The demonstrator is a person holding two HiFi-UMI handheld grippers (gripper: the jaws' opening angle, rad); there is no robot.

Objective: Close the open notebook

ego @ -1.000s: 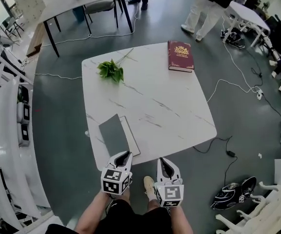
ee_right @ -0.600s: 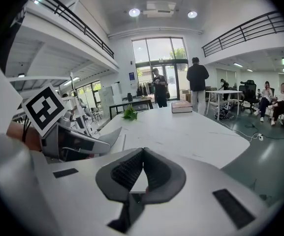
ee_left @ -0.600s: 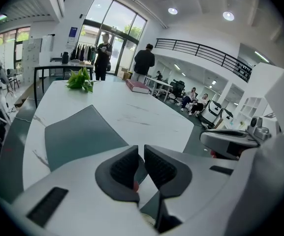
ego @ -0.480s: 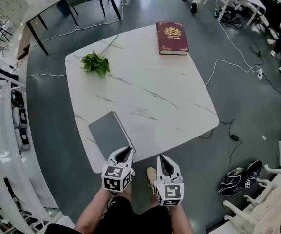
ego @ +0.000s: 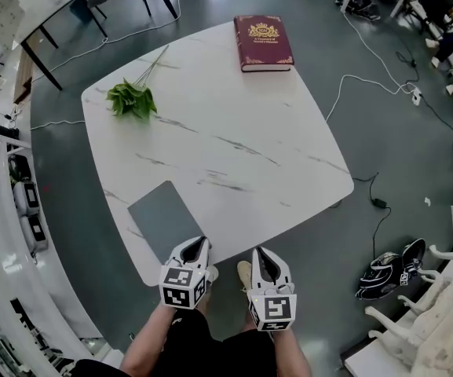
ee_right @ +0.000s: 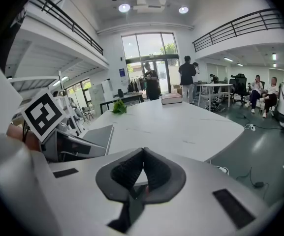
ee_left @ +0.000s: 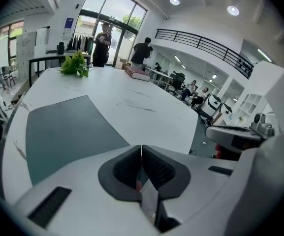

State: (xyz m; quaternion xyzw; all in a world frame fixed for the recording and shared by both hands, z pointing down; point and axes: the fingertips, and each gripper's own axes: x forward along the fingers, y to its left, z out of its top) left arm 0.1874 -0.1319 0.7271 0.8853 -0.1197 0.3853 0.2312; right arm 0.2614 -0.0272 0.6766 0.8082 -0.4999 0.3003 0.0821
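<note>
In the head view, a white marbled counter (ego: 234, 140) fills the middle of the frame. The grey notebook (ego: 163, 214) lies flat with its cover down at the counter's near left corner. A red hardback book (ego: 263, 42) sits at the far edge, and a sprig of green leaves (ego: 132, 99) lies towards the far left. The left gripper (ego: 199, 245) hangs at the counter's near edge, just beside the notebook's nearest corner. The right gripper (ego: 261, 255) is off the counter, over the grey floor (ego: 383, 132).

In the left gripper view, the dark ribbed fingers (ee_left: 157, 167) are pressed together with nothing between them. The notebook spreads out ahead and to their left on the counter, with the leaves and the red book far beyond.

In the right gripper view, the fingers (ee_right: 157, 172) also meet at their tips and are empty. The left gripper's marker cube (ee_right: 43, 113) shows at the left. The notebook lies flat just past it, and the counter's edge curves away to the right.
</note>
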